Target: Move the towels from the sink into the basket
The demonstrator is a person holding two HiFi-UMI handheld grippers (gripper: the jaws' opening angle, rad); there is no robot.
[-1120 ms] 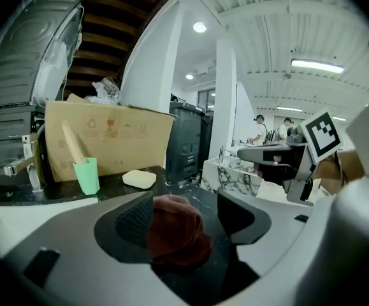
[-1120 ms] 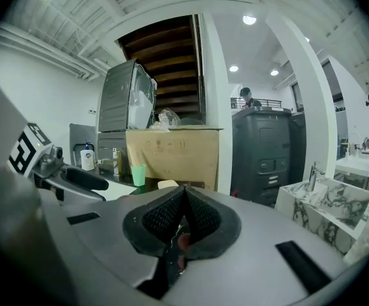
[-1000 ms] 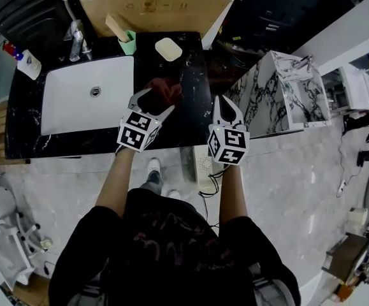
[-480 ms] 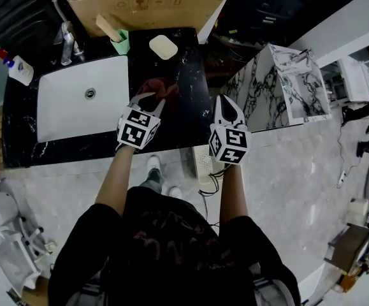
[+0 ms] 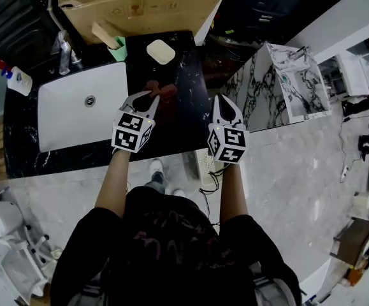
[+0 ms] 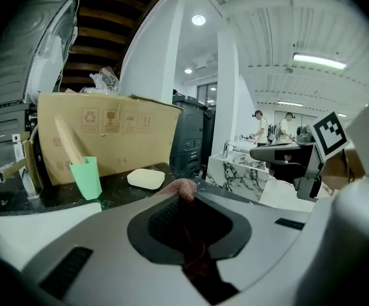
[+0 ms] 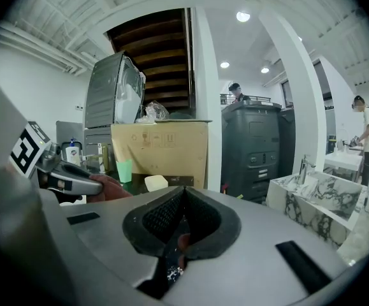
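black marble worktop (image 5: pixel 187 123) with white sink (image 5: pixel 76 107) at left; cardboard box (image 5: pixel 139 11), green cup (image 5: pixel 117 48) and soap bar (image 5: pixel 160 51) along the back. reddish towel (image 5: pixel 166 90) is out of the sink, bunched on the worktop just right of it. left gripper (image 5: pixel 148 97) jaws have just been closing and now pinch the towel's near fold. right gripper (image 5: pixel 225 102) jaws clenched together, nothing clearly held, off to the right. risks: pinch looks shallow, only a small fold, so the towel may slip out on the lift; trailing cloth could drag the soap bar or cup; no basket made out in any view, so carry direction is a guess.
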